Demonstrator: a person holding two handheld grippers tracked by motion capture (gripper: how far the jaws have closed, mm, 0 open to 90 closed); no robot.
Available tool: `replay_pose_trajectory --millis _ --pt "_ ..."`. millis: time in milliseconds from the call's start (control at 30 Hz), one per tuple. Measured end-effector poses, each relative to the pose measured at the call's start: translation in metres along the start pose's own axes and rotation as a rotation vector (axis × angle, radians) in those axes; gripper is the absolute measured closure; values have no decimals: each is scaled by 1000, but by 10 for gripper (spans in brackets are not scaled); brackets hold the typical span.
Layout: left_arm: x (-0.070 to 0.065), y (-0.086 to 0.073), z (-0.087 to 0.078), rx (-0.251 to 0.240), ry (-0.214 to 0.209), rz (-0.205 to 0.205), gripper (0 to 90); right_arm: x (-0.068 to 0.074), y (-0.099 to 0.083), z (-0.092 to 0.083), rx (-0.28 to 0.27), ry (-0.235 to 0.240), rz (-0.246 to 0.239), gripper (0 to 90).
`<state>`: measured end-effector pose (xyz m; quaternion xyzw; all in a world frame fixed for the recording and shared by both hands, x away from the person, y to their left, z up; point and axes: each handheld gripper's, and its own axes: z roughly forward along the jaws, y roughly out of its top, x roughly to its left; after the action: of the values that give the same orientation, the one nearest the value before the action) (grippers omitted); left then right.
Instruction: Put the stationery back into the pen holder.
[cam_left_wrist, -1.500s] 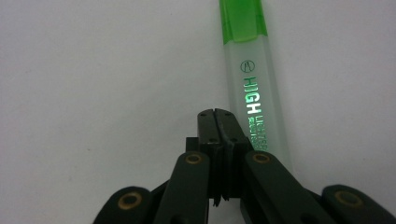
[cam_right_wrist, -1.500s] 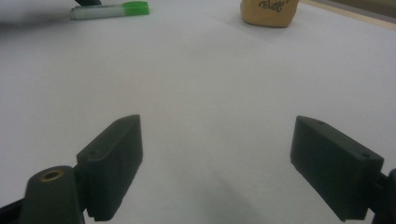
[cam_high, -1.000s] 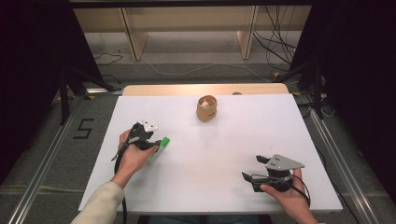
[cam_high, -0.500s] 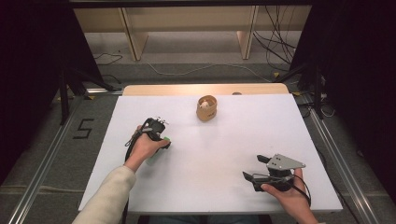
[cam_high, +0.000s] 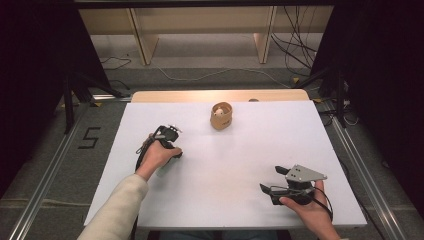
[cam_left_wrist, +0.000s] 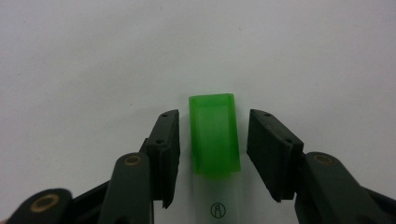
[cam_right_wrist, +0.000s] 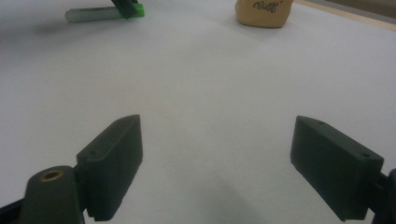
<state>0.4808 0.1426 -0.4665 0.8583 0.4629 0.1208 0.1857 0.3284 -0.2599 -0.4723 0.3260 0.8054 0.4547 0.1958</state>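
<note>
A marker with a green cap (cam_left_wrist: 214, 140) and a pale barrel lies flat on the white table (cam_high: 240, 150). My left gripper (cam_left_wrist: 214, 116) points down over it, one jaw on each side of the cap with a narrow gap on both sides. Its jaws have just been closing and stand open, pads clear of the cap. From above, the left gripper (cam_high: 170, 150) and hand hide the cap, and a bit of the barrel (cam_high: 161, 171) shows. My right gripper (cam_high: 272, 180) rests open at the front right, nothing between its jaws (cam_right_wrist: 218, 123).
A tan cup (cam_high: 221, 116) with something white inside stands at the back middle of the table, also seen ahead of the right gripper (cam_right_wrist: 264, 11). A wooden strip (cam_high: 175, 96) runs along the far edge. Metal rails flank the table.
My left gripper moved right and down onto the marker, so the green cap is now hidden from above. The right gripper has stayed where it was.
</note>
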Motion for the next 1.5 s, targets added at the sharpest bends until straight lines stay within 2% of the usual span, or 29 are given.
replay_pose_trajectory --millis 367,700,933,1133,1500 --pt "1 1 2 26 -32 -33 573 0 0 -1 -3 -4 0 178" --pt "2 4 2 46 -35 -30 587 0 0 -1 -5 -5 0 178" --pt "4 5 2 48 -38 -48 616 0 0 -1 -5 -4 1 178" --pt "6 5 2 47 -34 -42 653 0 0 -1 -5 -4 2 178" --pt "5 4 2 46 -30 -48 667 0 0 -1 -5 -4 2 178"
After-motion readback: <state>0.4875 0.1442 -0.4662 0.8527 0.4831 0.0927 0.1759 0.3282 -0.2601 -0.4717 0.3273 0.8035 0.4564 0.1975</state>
